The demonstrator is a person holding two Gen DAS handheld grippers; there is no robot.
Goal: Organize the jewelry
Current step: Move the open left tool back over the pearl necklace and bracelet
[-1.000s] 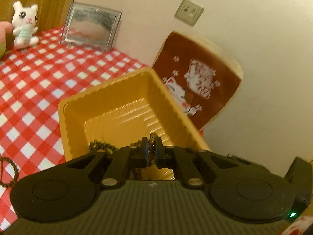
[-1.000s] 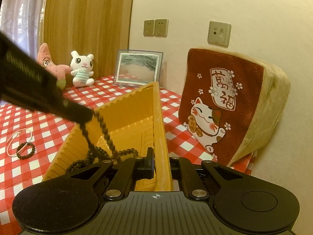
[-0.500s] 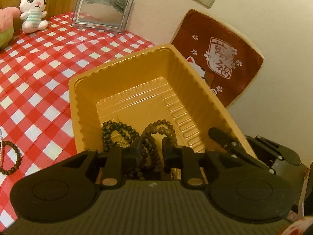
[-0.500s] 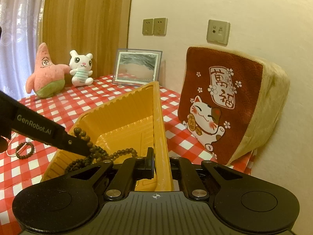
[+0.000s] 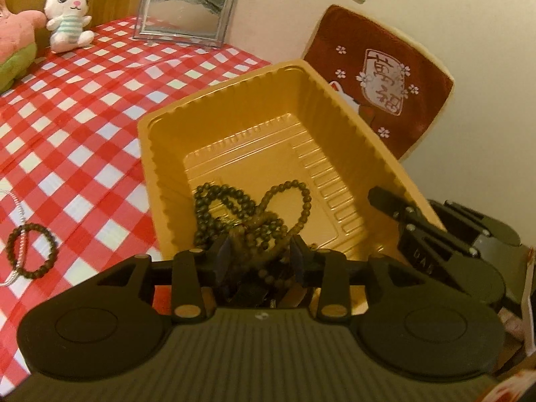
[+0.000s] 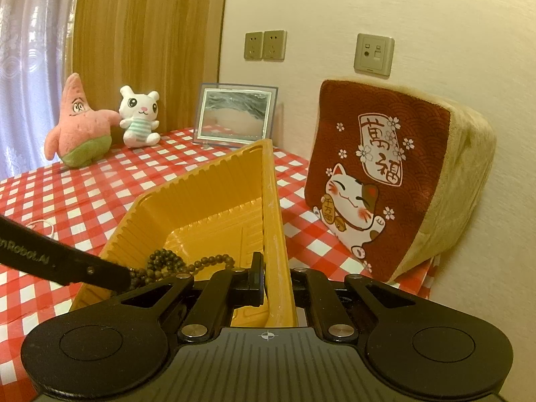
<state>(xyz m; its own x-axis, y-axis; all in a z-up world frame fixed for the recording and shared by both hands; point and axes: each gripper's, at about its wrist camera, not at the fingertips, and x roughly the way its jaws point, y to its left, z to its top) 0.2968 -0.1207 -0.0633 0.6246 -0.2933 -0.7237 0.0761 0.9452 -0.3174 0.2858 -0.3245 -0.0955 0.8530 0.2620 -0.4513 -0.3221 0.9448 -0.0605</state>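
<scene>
Where the left gripper (image 5: 259,254) opens, its body hides beads (image 5: 254,207).

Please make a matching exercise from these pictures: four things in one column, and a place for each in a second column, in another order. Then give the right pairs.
Things:
1. long bead necklace
2. small bead bracelet
3. white rabbit toy
4. right gripper

Places:
A. beside the pink star toy
B. clamped on the wall of the yellow tray
C. on the checked tablecloth, outside the tray
D. piled inside the tray, partly between the opening jaws of the left gripper

Pairs: 1-D, 2-C, 3-A, 4-B
</scene>
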